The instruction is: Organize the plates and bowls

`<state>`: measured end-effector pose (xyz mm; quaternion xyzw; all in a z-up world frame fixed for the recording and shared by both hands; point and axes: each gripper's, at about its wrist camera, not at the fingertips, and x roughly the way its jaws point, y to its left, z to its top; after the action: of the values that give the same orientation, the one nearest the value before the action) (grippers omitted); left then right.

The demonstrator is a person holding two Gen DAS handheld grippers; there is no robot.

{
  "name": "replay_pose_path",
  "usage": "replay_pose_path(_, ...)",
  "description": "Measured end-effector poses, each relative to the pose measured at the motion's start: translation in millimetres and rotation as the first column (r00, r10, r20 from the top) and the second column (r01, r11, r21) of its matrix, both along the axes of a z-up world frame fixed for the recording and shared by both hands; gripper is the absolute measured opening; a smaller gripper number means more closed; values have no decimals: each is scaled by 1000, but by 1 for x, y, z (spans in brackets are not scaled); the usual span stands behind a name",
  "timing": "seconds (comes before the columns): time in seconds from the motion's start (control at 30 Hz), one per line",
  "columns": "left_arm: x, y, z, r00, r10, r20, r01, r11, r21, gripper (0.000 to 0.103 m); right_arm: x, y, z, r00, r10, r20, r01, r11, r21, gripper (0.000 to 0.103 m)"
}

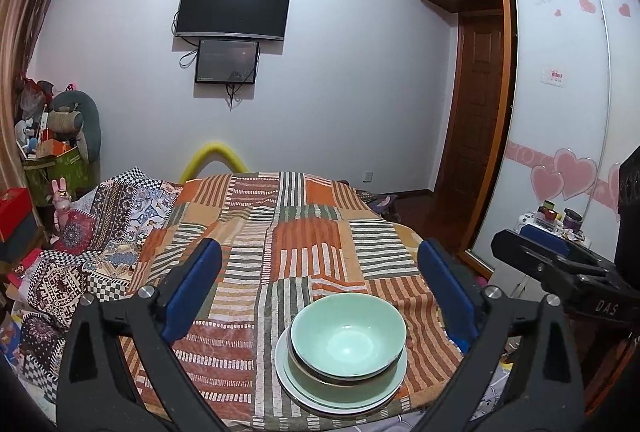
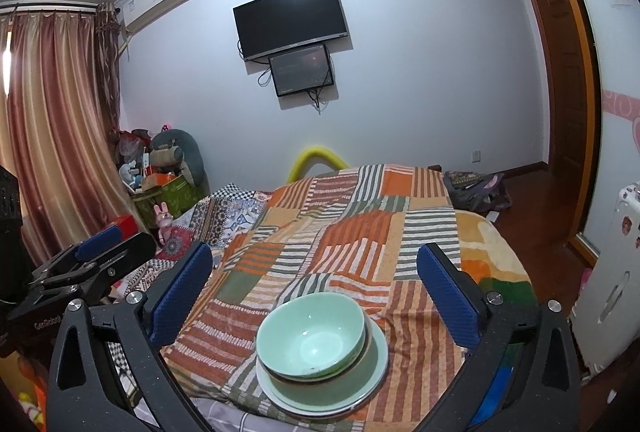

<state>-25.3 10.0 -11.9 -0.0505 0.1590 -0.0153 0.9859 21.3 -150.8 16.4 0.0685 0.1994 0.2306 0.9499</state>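
A pale green bowl point(image 1: 347, 339) sits nested on another bowl and a stack of green plates point(image 1: 312, 394) on the striped bedspread point(image 1: 280, 232), near the bed's front edge. My left gripper point(image 1: 320, 252) is open and empty, raised above and behind the stack. In the right wrist view the same bowl point(image 2: 310, 338) and plates point(image 2: 374, 372) lie below my right gripper point(image 2: 314, 256), which is open and empty. Each gripper shows at the side of the other's view: the right one point(image 1: 560, 268), the left one point(image 2: 80, 264).
A patterned quilt point(image 1: 92, 244) lies on the bed's left. Boxes and toys point(image 1: 52, 152) pile in the left corner. A wardrobe with sliding doors point(image 1: 560, 112) and a small cluttered stand point(image 1: 552, 220) are to the right. A TV point(image 1: 234, 8) hangs on the far wall.
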Motion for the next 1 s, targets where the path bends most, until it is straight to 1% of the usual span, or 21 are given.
replay_pose_path(0.43,3,4,-4,1000,3,-12,-3,1000,-17,102,2,-2,0,1000,10,-14,-10,1000,2,102)
replay_pose_path(1.0,5,5,-7,1000,3,-25,-4,1000,-25,102,2,0,0,999,18,-28,-18,1000,2,102)
